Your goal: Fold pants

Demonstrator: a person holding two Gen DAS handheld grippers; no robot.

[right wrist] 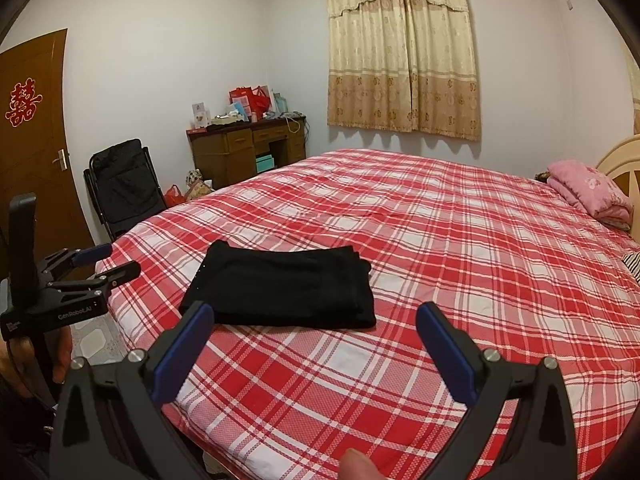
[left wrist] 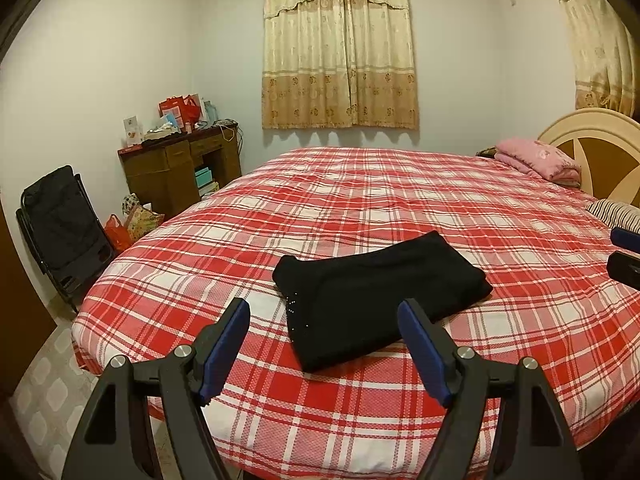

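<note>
Broadly, by size:

Bed: a red-and-white plaid bedspread [left wrist: 400, 200] fills most of both views; its near edge is cut off by the gripper frames and its right side runs out of frame.

Headboard: a cream arch [left wrist: 592, 136] shows only in part at the right border of both views.

Curtain: a beige curtain [left wrist: 340, 60] hangs drawn shut on the back wall; a second one [left wrist: 592, 32] is clipped by the lens edge.

Door: a brown door [right wrist: 36, 140] with a red paper cutting shows only in the right wrist view, and its lower part is hidden behind the left gripper's body.

Desk: a dark wooden desk [left wrist: 180, 168] stands in the far corner; the clutter on top is too small to name beyond red bags.

Pants: the black pants [left wrist: 380, 296] lie folded into a compact stack on the bedspread near the foot of the bed, touched by neither gripper; the layers are hard to separate in the dark fabric.

Pink bedding: a folded pink bundle [right wrist: 588, 192] sits by the headboard.

Left gripper: the left gripper [left wrist: 324, 344] has jaws spread wide and empty, just short of the pants.

Right gripper: the right gripper [right wrist: 316, 344] is also wide apart and empty; a fingertip blurs the bottom edge of its view.
</note>
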